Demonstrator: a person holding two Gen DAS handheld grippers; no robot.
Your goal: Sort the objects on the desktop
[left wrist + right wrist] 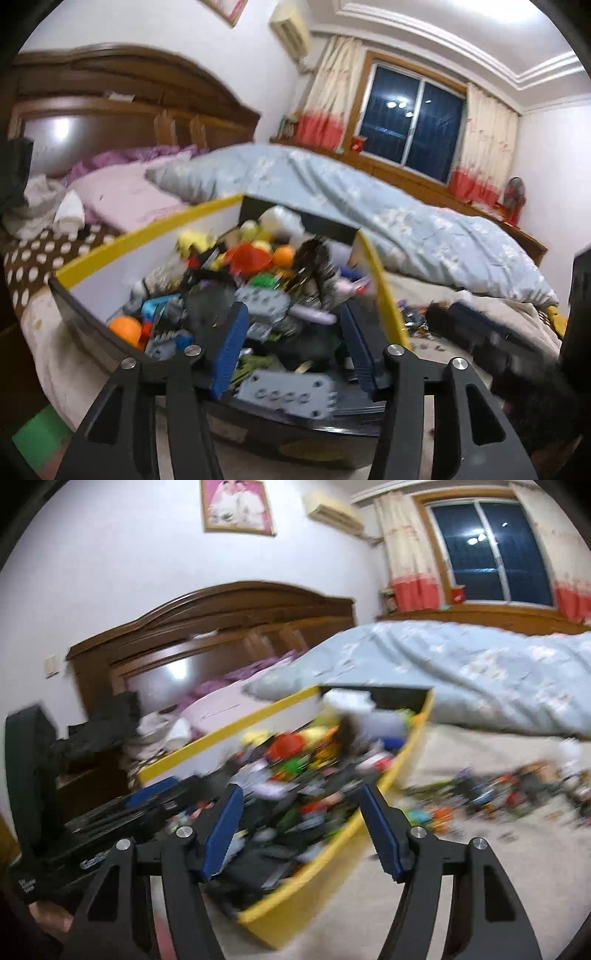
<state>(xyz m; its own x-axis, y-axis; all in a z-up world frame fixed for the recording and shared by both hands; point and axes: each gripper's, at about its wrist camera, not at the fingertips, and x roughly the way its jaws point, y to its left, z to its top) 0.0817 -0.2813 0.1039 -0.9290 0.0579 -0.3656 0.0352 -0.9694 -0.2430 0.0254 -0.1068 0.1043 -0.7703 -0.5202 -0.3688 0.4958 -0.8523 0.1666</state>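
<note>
The yellow-rimmed box (155, 229) fills the middle of the left wrist view, heaped with small toys and gadgets. Motion blur smears most of the heap; only an orange ball (125, 329) at lower left, a red funnel-like piece (248, 258) at centre and a grey perforated block (288, 395) at the bottom can be made out. The left gripper (295, 350) hangs over the box's near edge, jaws spread apart with nothing pressed between them, and the fisheye rim cuts off its arms. In the right wrist view the right gripper (303, 834) is likewise released, straddling the box's right rim. Right of that rim lies open pale bed sheet (461, 886), with blurred scattered items (498, 794) at middle right. A blue quilt (369, 206) crowds the box's far side.
</note>
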